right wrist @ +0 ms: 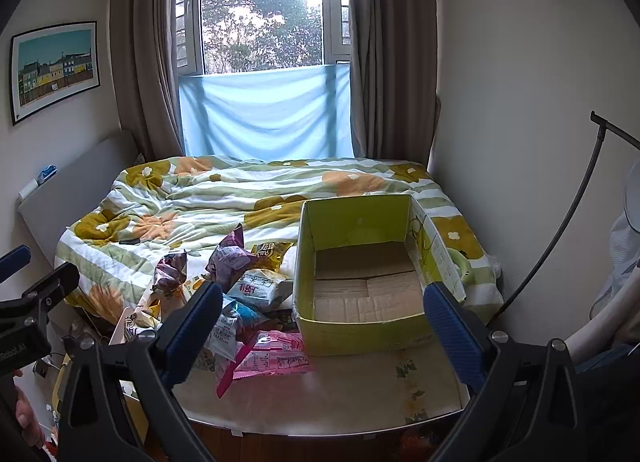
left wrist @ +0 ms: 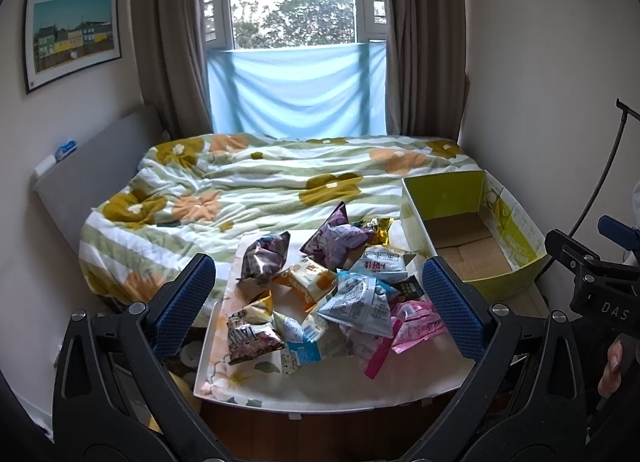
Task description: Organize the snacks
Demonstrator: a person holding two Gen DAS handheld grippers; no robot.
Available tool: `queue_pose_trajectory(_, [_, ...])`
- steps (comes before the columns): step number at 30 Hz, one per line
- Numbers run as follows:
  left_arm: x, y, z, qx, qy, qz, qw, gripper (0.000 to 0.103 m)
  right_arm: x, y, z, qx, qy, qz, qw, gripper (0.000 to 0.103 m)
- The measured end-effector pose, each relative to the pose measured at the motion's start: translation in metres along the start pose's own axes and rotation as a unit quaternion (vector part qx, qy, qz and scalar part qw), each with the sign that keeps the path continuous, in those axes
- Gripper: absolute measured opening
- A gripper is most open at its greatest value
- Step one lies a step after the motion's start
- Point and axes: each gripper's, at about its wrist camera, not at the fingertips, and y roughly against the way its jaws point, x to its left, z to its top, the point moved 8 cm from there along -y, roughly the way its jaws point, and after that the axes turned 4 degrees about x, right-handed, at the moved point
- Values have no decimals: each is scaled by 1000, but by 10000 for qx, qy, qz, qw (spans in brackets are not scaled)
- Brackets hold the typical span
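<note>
Both grippers wide apart, holding nothing.
Left view: left gripper (left wrist: 320, 302) hovers above the snack packets (left wrist: 320, 294) piled on the tray (left wrist: 320, 390). Right view: right gripper (right wrist: 322, 322) faces the green box (right wrist: 360, 326), packets beside it.

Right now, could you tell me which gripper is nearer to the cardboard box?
Right. The right gripper faces the empty cardboard box directly; the left gripper frames the snack pile beside it.
</note>
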Motion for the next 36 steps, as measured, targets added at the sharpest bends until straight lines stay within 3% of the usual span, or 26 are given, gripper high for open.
queue_pose_trajectory(36, [-1,-2,3,38,-11,13,10000,103,-3,-2,3,19,-21,17,10000,100])
